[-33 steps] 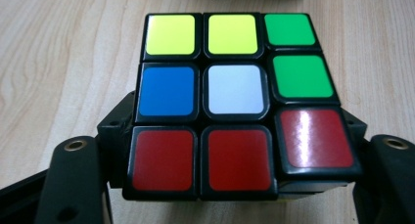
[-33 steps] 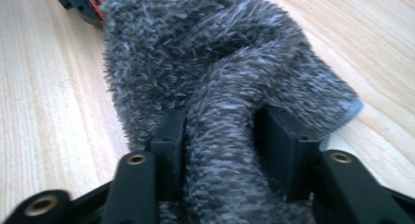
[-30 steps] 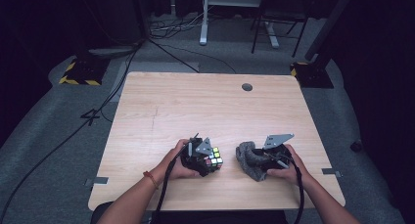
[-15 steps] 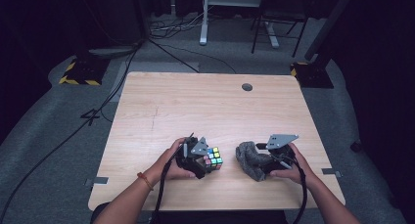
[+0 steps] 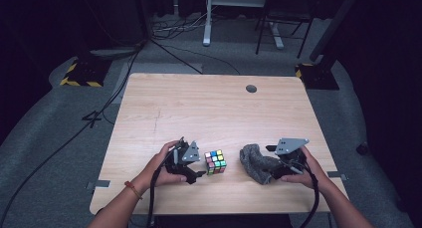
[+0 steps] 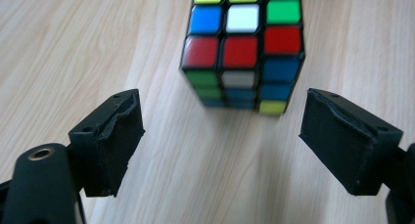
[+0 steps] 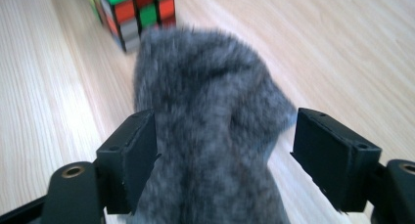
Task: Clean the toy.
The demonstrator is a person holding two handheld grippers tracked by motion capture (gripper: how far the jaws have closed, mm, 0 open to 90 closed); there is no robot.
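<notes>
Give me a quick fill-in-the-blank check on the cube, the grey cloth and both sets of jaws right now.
1. The puzzle cube stands on the ____.
2. The left gripper has its jaws ____, clear of the cube.
3. The grey fuzzy cloth lies between the jaws of the ____ gripper.

Missing words: table; open; right

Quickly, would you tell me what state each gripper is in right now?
Left gripper: open, holding nothing; Rubik's cube just ahead of its jaws.
Right gripper: open, jaws on either side of the grey fuzzy cloth, not clamped.

left claw (image 5: 199, 166) has released the cube (image 5: 215, 162).
</notes>
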